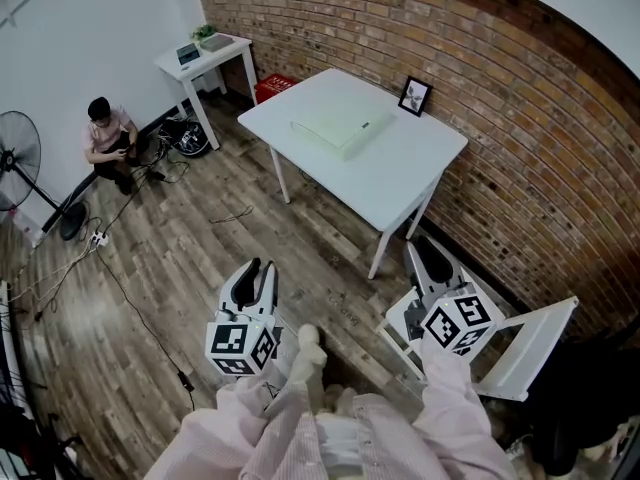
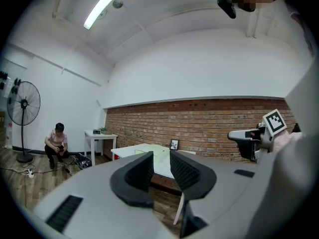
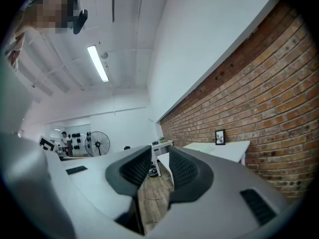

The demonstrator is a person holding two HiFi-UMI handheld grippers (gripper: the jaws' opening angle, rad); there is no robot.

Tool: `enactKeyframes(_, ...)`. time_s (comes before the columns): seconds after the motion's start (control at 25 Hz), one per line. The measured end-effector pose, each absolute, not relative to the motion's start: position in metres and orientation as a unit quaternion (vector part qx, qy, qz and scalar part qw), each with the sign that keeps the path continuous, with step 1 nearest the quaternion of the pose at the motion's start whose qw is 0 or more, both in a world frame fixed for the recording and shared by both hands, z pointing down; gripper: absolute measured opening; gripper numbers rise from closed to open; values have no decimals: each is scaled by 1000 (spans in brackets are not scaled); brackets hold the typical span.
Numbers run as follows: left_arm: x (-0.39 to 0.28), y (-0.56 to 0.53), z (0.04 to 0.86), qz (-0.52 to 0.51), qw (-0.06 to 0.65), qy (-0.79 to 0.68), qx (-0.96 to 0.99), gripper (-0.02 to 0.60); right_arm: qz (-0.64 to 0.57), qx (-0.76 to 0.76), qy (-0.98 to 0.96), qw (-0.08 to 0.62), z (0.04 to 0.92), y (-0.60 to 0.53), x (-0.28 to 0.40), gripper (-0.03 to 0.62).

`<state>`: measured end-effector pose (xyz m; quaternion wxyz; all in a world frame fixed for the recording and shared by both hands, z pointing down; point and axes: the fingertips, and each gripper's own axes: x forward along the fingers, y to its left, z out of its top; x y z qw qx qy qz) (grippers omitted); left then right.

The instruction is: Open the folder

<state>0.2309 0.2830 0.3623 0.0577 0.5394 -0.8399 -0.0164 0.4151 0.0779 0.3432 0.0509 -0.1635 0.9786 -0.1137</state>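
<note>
Facing folder (image 1: pixel 340 128), well ahead on tabletop (image 1: pixel 410 183); left gripper (image 1: pixel 258 268) and right gripper (image 1: pixel 430 251) both released, empty, neither clearly nearer

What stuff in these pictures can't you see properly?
- Folder, head view: too far off to tell which edge opens; in the left gripper view the left gripper covers part of it.
- Picture frame, head view: too small to tell what it shows.
- Seated person, head view: what the hands hold is too small.
- Fan, head view: cut off by the left edge.
</note>
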Motion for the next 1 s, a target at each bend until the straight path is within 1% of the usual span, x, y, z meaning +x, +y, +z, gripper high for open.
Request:
enactKeyframes(0.28,195,254,375,-20,68,-834,547,94,-109,-169,979,45,354,56,382,92)
enactKeyframes(1.0,31,152,380,-33,89,-811,577,94,-132,-190,972,28,362,-27,229,98)
